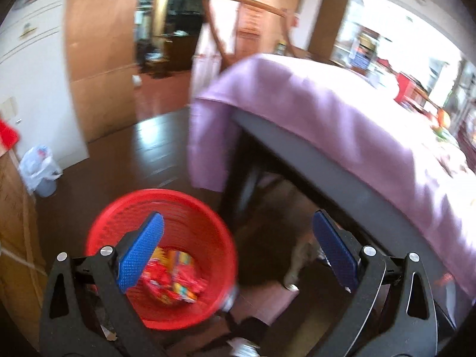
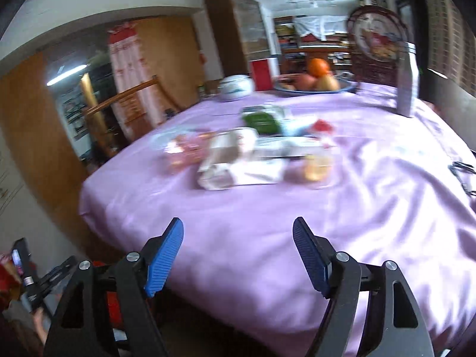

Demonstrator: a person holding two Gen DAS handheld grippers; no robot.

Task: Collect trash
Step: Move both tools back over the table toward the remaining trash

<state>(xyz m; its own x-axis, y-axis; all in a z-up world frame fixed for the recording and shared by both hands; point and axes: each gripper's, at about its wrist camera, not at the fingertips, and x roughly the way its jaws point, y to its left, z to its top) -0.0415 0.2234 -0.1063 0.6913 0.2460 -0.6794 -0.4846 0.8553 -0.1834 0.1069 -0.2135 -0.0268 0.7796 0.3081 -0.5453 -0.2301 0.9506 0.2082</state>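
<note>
A red mesh basket [image 1: 190, 208] stands on the dark floor beside the table, with red and yellow wrappers [image 1: 175, 279] lying in its bottom. My left gripper [image 1: 238, 247] hovers above it, open and empty, its left pad over the basket. In the right wrist view, several pieces of blurred trash lie mid-table on the purple cloth [image 2: 297, 223]: a crumpled white paper wrapper [image 2: 235, 163], a pinkish clear packet [image 2: 184, 148], a green packet [image 2: 261, 122] and a yellowish clear packet [image 2: 318, 169]. My right gripper [image 2: 238, 255] stands open and empty over the table's near edge, well short of them.
A fruit bowl [image 2: 315, 84], a white lidded jar [image 2: 236, 87] and a grey upright object [image 2: 407, 80] stand at the table's far side. A bin with a white bag [image 1: 40, 169] sits by the wall. Black cables [image 2: 464, 175] lie at the table's right edge.
</note>
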